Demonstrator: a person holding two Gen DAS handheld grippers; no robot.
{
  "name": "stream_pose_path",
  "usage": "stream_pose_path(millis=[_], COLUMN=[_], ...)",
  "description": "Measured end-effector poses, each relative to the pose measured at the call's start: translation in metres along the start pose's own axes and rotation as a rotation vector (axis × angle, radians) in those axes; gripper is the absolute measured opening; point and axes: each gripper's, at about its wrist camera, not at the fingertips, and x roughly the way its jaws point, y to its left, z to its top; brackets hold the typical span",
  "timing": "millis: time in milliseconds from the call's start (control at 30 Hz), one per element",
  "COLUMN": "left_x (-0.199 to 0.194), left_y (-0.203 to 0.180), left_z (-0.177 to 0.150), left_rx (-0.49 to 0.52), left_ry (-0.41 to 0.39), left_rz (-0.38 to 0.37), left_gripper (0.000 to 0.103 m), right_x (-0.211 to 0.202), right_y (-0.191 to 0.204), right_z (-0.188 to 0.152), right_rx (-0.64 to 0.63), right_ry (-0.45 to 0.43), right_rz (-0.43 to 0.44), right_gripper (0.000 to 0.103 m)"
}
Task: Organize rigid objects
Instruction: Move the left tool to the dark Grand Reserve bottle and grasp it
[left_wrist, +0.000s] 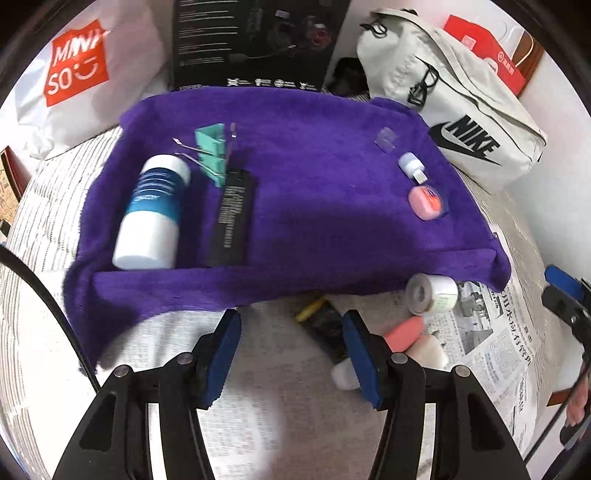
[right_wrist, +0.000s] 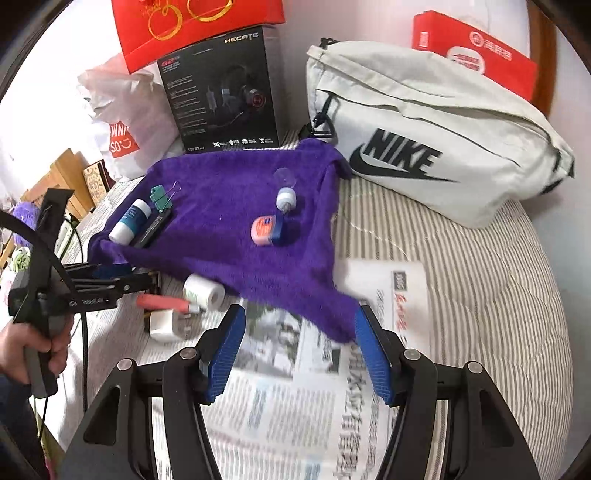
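Note:
A purple towel (left_wrist: 314, 192) (right_wrist: 229, 236) lies on the bed. On its left side lie a white and blue bottle (left_wrist: 151, 214) (right_wrist: 129, 221), a black bar (left_wrist: 232, 218) and teal binder clips (left_wrist: 212, 147) (right_wrist: 159, 195). On its right side lie a small white bottle (left_wrist: 412, 166) (right_wrist: 286, 199), a pink tin (left_wrist: 426, 203) (right_wrist: 264, 230) and a clear piece (left_wrist: 386, 138). Off the towel, on newspaper, lie a tape roll (left_wrist: 430, 293) (right_wrist: 203, 291), a pink tube (left_wrist: 404, 332) (right_wrist: 162, 302), a white block (right_wrist: 162, 325) and a dark yellow-tipped item (left_wrist: 325, 325). My left gripper (left_wrist: 291, 354) is open and empty. My right gripper (right_wrist: 299, 350) is open and empty.
A white Nike bag (left_wrist: 454, 96) (right_wrist: 424, 140) sits right of the towel. A black headset box (right_wrist: 221, 92), a Miniso bag (left_wrist: 74, 74) and red boxes (right_wrist: 476, 51) stand behind. Newspaper (right_wrist: 295, 406) covers the striped bedding (right_wrist: 480, 295).

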Motion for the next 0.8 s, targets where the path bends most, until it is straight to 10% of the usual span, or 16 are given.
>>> stream_pose_path(millis=[800], left_x=[-0.022], left_y=[0.01], left_z=[-0.046], left_rx=[0.051], left_ry=[0.027], left_rz=[0.181], left_gripper=[0.067], right_x=[0.001], right_y=[0.004], right_z=[-0.027], right_rx=[0.013], right_ry=[0.042], right_rz=[0.069], right_gripper=[0.061])
